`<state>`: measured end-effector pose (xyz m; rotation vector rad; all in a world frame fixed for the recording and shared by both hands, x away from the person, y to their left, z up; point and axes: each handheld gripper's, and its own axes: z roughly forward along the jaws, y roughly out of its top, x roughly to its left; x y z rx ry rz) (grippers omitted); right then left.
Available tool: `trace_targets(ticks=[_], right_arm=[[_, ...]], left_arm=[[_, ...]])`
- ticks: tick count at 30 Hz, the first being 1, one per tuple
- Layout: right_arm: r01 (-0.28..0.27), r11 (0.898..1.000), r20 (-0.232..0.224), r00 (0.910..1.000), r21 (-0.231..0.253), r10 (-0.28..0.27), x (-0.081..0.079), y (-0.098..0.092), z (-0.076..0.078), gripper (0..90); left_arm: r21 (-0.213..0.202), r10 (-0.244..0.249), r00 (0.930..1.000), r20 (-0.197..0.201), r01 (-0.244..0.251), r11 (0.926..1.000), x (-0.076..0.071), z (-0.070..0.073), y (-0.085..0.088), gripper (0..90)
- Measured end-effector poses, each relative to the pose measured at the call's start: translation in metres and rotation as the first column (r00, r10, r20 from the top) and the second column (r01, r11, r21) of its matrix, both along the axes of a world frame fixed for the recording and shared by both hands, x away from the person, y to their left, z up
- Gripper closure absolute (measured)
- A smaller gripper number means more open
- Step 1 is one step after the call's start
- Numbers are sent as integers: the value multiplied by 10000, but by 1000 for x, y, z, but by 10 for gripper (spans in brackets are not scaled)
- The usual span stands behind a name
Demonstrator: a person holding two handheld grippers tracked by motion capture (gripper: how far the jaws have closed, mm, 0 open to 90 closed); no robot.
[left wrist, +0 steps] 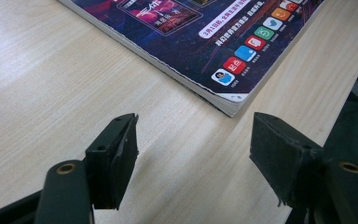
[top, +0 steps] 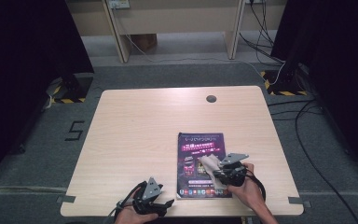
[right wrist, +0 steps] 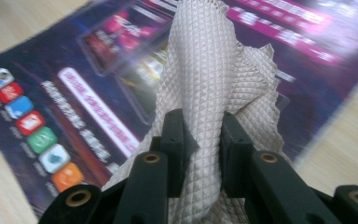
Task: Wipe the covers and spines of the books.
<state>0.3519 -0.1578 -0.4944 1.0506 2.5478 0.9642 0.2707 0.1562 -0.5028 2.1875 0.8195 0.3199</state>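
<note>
A dark purple magazine (top: 201, 163) lies flat on the wooden table (top: 135, 130), right of centre near the front. My right gripper (top: 218, 171) is shut on a beige waffle-textured cloth (right wrist: 209, 84), which bunches up between its pads and rests on the magazine's cover (right wrist: 98, 93). The cloth (top: 209, 164) lies on the cover's lower right part. My left gripper (top: 165, 205) stands open at the table's front edge, left of the magazine, with nothing between its fingers (left wrist: 116, 154). The magazine's near corner (left wrist: 233, 100) lies just ahead of those open jaws.
A round cable hole (top: 211, 98) sits at the table's far edge. Beyond the table are desk legs (top: 116, 32) and cables (top: 307, 121) on the grey floor. A number 5 (top: 75, 129) is marked on the floor at the left.
</note>
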Motion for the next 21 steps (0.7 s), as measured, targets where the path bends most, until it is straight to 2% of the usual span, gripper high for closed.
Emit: trace_targets(ticks=[6,10,13,16,21], right_arm=[[-505,9987,56,9987,48,505,-3,16,-1,755],[-384,9991,-29,9993,156,385,-1,15,-1,752],[-396,9992,44,9992,57,396,2,18,-1,753],[-564,9984,53,9984,88,564,1,27,-1,753],[-1428,9897,7,9898,100,1428,-9,59,-2,753]], left_arm=[[12,28,10000,26,-28,10000,0,0,1,314],[67,54,10000,1,-54,10000,0,0,1,310],[-18,108,9999,6,-108,9999,1,0,0,295],[62,140,9999,-24,-140,9999,1,-1,0,280],[47,310,9995,-12,-309,9995,2,0,2,250]])
